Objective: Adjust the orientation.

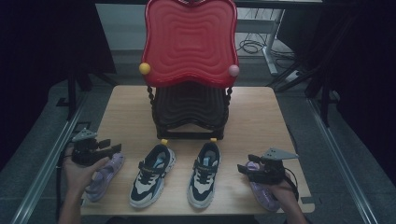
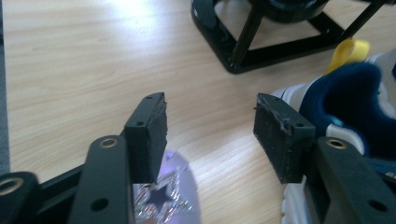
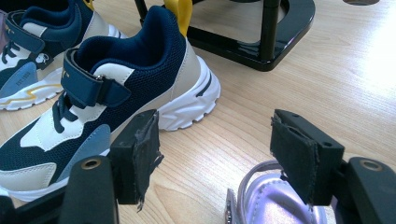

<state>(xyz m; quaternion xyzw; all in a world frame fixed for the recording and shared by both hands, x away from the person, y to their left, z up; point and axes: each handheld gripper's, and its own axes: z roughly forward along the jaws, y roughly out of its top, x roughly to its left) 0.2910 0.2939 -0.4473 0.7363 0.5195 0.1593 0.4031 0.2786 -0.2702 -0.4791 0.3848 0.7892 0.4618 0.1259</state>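
Purple sandal (image 1: 103, 175) below open left gripper (image 1: 113, 148)

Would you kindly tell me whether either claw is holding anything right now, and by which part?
Nothing is held: the left claw and right claw stand open above the lilac sandals.

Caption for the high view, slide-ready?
Open grippers, left and right, over purple sandals flanking two navy sneakers before a shoe rack.

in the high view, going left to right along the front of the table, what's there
left gripper → left purple sandal → left sneaker → right sneaker → right gripper → right purple sandal
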